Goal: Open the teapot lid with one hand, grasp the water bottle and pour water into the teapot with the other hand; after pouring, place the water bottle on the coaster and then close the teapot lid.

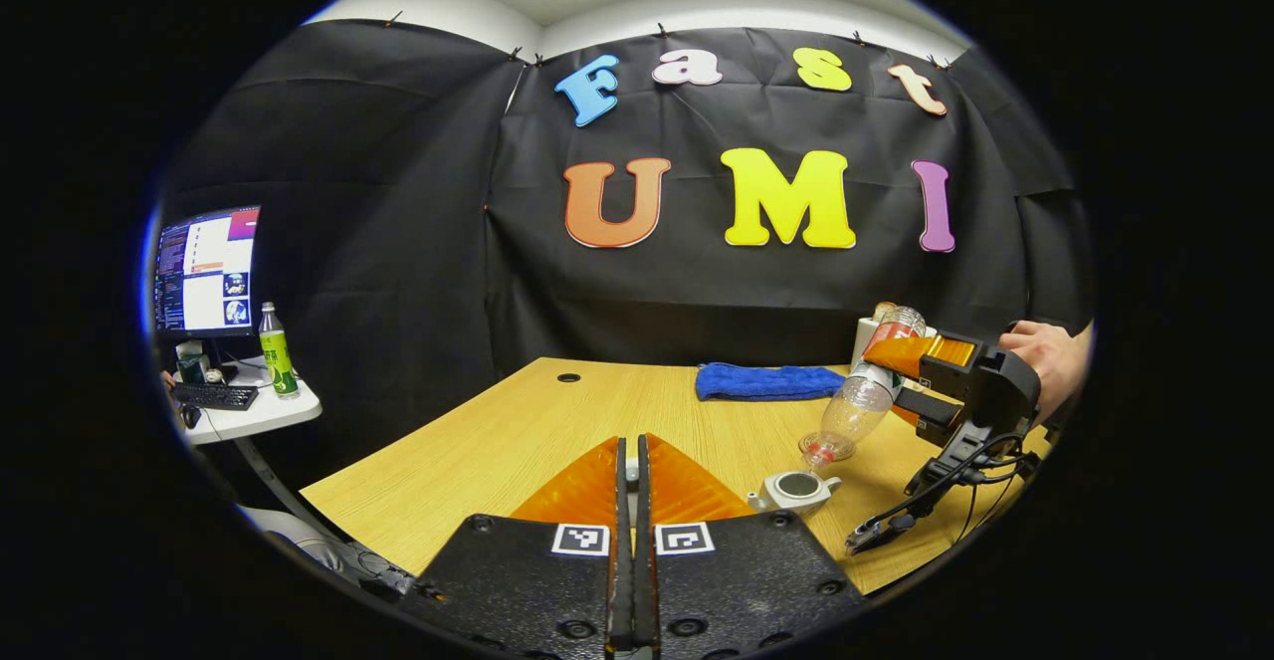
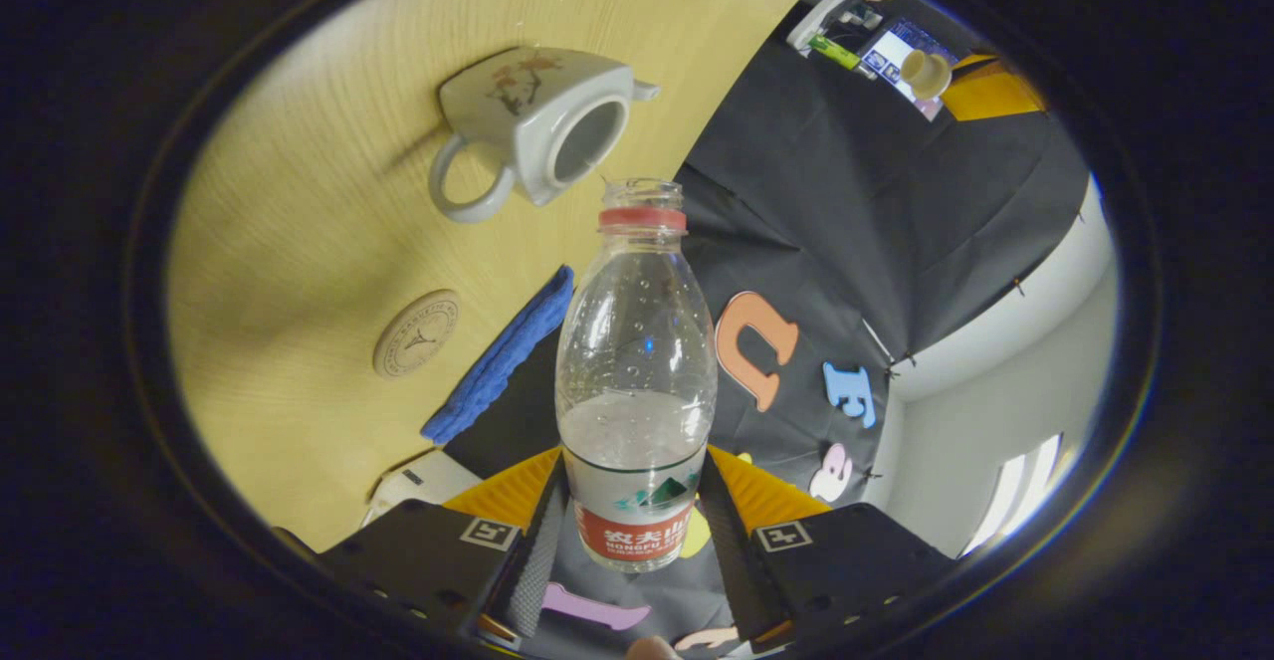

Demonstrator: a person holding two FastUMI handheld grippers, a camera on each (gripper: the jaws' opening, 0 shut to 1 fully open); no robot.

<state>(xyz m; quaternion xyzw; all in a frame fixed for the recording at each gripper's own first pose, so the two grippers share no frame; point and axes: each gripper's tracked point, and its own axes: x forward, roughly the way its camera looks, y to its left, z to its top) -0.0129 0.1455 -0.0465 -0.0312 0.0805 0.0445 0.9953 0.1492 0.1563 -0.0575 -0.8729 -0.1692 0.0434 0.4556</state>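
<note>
Two handheld grippers are at work over a light wooden table [image 1: 478,461]. The right gripper [image 2: 632,541] has both fingers clamped on the labelled lower part of a clear water bottle [image 2: 637,381], which is uncapped and about a third full. In the left gripper view the bottle is tipped neck-down, its mouth just above and beside the open top of a small white teapot [image 1: 794,489], a hold that suits pouring; no stream of water can be made out. The teapot sits on the table with its lid off, the round opening facing up to receive water. The left gripper [image 1: 629,481] hangs above the table edge with its fingers pressed nearly together; a small pale knobbed piece, probably the lid [image 2: 927,71], shows at its tip in the right gripper view, held clear of the pour. A round coaster [image 2: 416,333] lies bare on the table, well apart from the teapot, awaiting the bottle. A folded blue cloth [image 1: 768,381] lies near the table's far edge.
</note>
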